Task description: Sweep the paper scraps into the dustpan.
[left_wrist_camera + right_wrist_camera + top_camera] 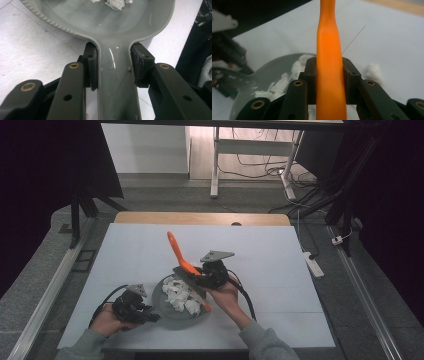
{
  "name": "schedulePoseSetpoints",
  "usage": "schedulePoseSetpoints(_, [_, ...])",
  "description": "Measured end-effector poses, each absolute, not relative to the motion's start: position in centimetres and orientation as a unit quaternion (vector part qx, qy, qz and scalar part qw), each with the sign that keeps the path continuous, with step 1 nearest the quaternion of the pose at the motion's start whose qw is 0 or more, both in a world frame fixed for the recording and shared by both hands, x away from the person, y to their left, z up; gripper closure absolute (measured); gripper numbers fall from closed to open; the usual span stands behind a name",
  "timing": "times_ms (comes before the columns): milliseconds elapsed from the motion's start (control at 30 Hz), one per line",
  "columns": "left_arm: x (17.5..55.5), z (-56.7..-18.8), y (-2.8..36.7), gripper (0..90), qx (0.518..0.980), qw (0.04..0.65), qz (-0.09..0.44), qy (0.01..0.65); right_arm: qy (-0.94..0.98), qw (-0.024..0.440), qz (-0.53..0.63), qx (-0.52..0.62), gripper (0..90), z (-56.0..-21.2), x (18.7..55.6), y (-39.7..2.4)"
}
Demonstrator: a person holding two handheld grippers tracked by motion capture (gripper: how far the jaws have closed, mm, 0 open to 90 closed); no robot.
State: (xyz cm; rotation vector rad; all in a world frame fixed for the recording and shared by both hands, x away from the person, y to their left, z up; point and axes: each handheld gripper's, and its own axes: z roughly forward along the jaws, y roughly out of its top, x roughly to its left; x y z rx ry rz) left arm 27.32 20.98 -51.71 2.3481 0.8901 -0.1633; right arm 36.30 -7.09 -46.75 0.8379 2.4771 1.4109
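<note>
A grey pan (pixel 172 316) with a beaded rim (pixel 62 26) lies on the white table at the front centre. Several crumpled white scraps (pixel 179 295) sit inside it. My left gripper (pixel 152 316) is shut on the pan's flat handle (pixel 113 82), one pad on each edge. My right gripper (pixel 197 272) is over the pan's far right side, shut on a long orange tool (pixel 176 249). Its handle (pixel 329 50) runs straight up between the jaws and slants up-left above the pan. The gripper hides where the tool's lower end meets the scraps (pixel 284 80).
One white scrap (pixel 373 70) lies on the table outside the pan (pixel 262 80). The white sheet (pixel 260 255) stretches bare behind and to the right. A wooden edge (pixel 200 218) borders the back. A power strip (pixel 315 262) lies on the floor at right.
</note>
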Motion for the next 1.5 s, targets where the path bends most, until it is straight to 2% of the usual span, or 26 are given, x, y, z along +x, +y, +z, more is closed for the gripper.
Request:
schedulePoseSetpoints(33, [27.3,-51.7,21.0,61.4,0.888,0.307,-0.062,0.336,0.824,0.107,0.475,0.290,69.8,-46.2,36.5,-7.8])
schedulePoseSetpoints(133, [27.3,-51.8,21.0,61.4,0.887,0.307,-0.063,0.338,0.819,0.117,0.474,0.300,69.8,-46.0,36.9,-8.5])
schedulePoseSetpoints(567, [27.3,-51.9,21.0,61.4,0.885,0.307,-0.063,0.343,0.805,0.135,0.471,0.335,69.9,-46.2,38.9,-10.8])
schedulePoseSetpoints(1133, [27.6,-52.0,21.5,61.3,0.877,0.310,-0.058,0.362,0.829,0.160,0.407,0.348,69.9,-47.8,44.9,-9.1])
schedulePoseSetpoints(1500, [27.8,-52.3,21.7,61.4,0.873,0.312,-0.060,0.370,0.849,0.148,0.375,0.343,70.0,-48.6,46.3,-7.8])
